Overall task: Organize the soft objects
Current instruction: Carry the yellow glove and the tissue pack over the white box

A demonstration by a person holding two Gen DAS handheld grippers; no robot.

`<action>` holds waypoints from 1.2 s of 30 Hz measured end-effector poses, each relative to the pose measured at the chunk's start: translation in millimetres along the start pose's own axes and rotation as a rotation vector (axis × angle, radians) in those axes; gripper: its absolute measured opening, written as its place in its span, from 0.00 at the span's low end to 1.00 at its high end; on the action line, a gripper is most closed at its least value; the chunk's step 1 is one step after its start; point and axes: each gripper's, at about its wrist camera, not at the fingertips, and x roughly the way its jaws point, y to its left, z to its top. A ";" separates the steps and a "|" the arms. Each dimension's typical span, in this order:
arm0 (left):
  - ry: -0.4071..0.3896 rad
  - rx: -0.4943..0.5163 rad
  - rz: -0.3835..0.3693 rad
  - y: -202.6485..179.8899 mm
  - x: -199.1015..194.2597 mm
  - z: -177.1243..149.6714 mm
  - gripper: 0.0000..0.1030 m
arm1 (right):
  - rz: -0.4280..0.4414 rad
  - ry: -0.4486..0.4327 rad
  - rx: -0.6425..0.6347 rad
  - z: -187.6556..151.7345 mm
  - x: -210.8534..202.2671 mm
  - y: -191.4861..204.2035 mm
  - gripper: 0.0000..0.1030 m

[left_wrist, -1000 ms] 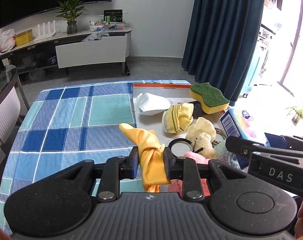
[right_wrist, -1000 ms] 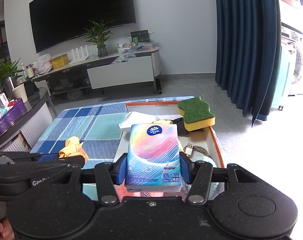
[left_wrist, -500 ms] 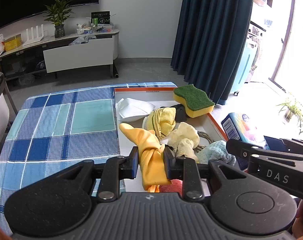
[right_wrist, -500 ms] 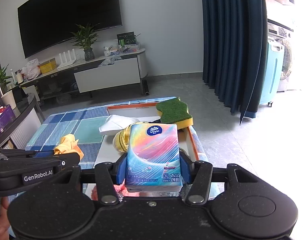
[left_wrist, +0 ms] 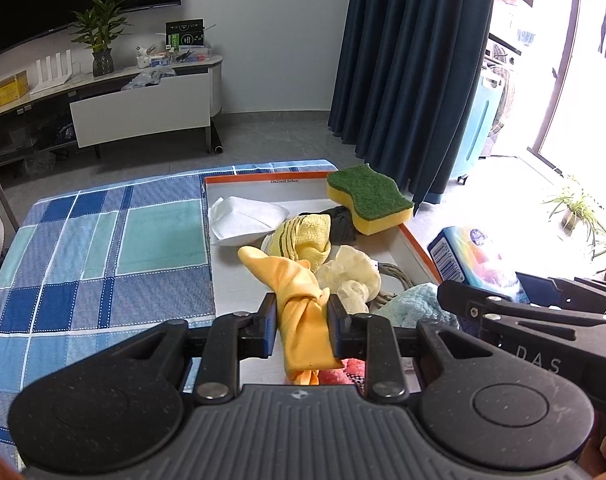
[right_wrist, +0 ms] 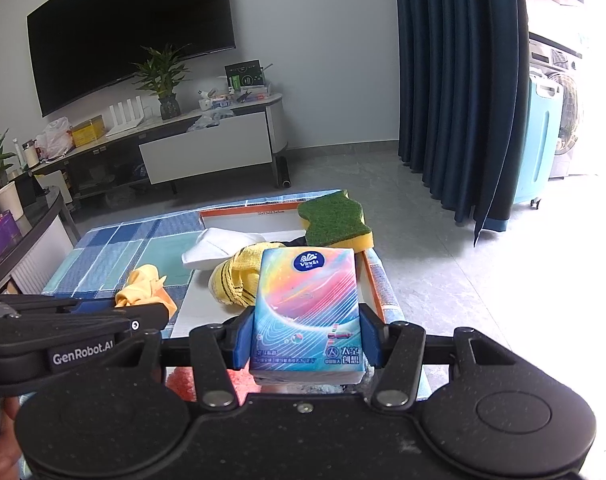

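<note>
My left gripper [left_wrist: 302, 322] is shut on a knotted orange-yellow cloth [left_wrist: 299, 300], held above the near part of an orange-rimmed white tray [left_wrist: 417, 240]. My right gripper [right_wrist: 306, 338] is shut on a colourful tissue pack [right_wrist: 307, 312], also over the tray's near end. From the left wrist view the tissue pack [left_wrist: 471, 256] shows at the right; from the right wrist view the cloth [right_wrist: 143, 286] shows at the left. In the tray lie a green-and-yellow sponge [left_wrist: 369, 198], a white mask [left_wrist: 245, 218], a yellow striped cloth [left_wrist: 303, 236], a cream scrunchie [left_wrist: 349, 274] and a light blue towel [left_wrist: 413, 306].
The tray rests on a blue plaid tablecloth [left_wrist: 103, 256]. A pink item [right_wrist: 183, 384] lies under the grippers at the tray's near end. Dark blue curtains [left_wrist: 415, 60] hang behind the table's far right. A glass side table [right_wrist: 19, 240] stands at the left.
Both grippers have shifted sideways with their loads, so the tray now sits more central in both views. Their grips are unchanged.
</note>
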 end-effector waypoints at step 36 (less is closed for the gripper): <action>0.047 -0.020 -0.020 9.4 32.5 29.0 0.26 | -0.004 0.030 0.010 22.3 28.1 -4.1 0.62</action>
